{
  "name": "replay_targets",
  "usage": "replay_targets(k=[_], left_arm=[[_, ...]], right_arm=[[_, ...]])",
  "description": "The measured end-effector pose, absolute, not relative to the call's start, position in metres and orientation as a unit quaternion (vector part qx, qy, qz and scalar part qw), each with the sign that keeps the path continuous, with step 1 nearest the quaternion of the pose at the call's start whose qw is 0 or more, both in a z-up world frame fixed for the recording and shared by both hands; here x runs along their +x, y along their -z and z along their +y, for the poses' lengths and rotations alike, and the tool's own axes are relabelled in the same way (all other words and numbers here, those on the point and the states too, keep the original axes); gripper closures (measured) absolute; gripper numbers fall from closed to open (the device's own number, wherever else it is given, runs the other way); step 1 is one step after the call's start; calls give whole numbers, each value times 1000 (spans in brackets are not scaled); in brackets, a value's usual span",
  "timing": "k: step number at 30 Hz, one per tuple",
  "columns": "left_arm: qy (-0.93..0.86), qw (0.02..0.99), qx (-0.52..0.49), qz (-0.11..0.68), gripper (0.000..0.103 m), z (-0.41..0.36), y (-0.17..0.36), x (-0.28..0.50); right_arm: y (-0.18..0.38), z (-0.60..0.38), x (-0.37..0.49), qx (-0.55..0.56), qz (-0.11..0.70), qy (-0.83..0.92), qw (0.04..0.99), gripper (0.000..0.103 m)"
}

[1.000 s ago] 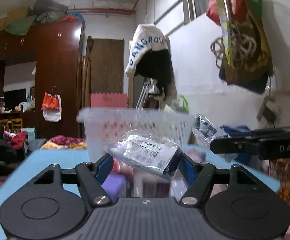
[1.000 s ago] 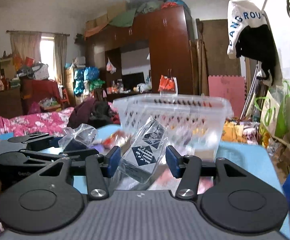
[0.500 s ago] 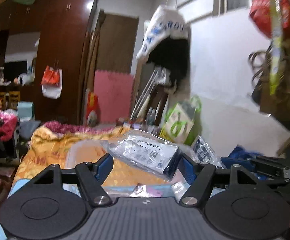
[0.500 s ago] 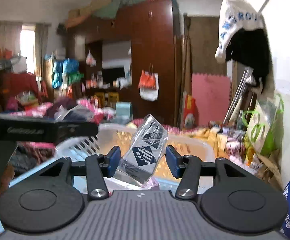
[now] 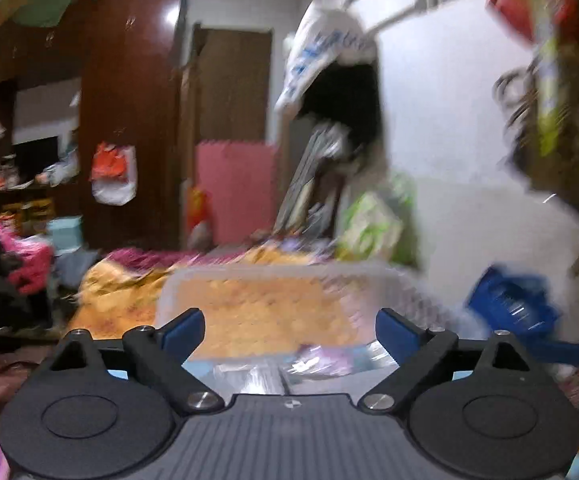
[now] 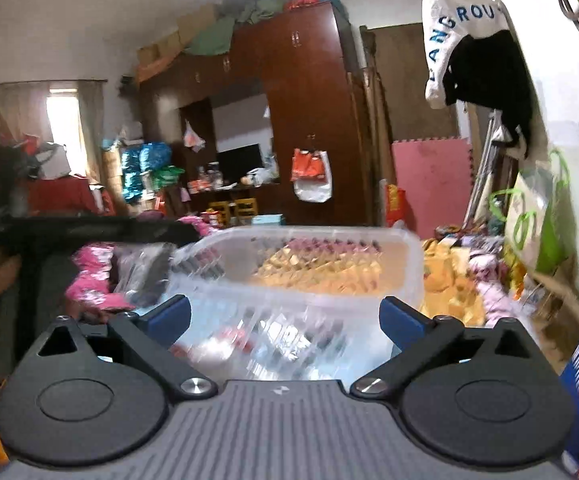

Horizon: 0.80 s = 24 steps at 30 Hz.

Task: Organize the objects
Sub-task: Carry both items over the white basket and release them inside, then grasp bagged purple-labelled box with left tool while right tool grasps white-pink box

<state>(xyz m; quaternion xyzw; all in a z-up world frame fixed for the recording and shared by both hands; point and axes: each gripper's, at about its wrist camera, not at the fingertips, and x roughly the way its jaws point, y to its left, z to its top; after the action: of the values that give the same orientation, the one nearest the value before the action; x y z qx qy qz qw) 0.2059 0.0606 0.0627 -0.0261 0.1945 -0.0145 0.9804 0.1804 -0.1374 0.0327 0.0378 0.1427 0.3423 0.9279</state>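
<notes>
Both the left gripper point(image 5: 289, 330) and right gripper point(image 6: 285, 318) are opening, fingers spread and empty, their packets just dropped toward the basket point(image 6: 409, 256) ahead, so two items are likely stowed.

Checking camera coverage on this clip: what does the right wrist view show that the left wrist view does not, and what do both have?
Only the right wrist view: a curtained window, a dark screen in the wardrobe recess, and a blurred clear packet beside the basket's left end.

Only the left wrist view: blurred packets lying in front of the basket, just ahead of the left tool.

Both: the clear plastic basket, the pink foam mat, the hanging white cap. Both tools' jaws are opening, nothing between them, including the right tool.
</notes>
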Motion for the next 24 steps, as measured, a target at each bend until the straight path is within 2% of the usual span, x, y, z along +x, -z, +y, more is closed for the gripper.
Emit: replay_targets(k=[2, 4, 7, 14, 24], left_arm=[[15, 976, -45, 213, 14, 64, -60, 221], [30, 977, -70, 200, 14, 71, -59, 214], [32, 984, -49, 170, 10, 76, -51, 185], [26, 984, -45, 168, 10, 88, -34, 170], [13, 986, -56, 159, 10, 107, 30, 78]], right_arm=[[-31, -143, 180, 50, 141, -344, 927, 0], [-26, -152, 175, 68, 136, -349, 924, 0], [-10, -158, 168, 82, 151, -366, 915, 0], [6, -150, 165, 79, 169, -374, 909, 0], [28, -137, 142, 35, 184, -365, 912, 0]])
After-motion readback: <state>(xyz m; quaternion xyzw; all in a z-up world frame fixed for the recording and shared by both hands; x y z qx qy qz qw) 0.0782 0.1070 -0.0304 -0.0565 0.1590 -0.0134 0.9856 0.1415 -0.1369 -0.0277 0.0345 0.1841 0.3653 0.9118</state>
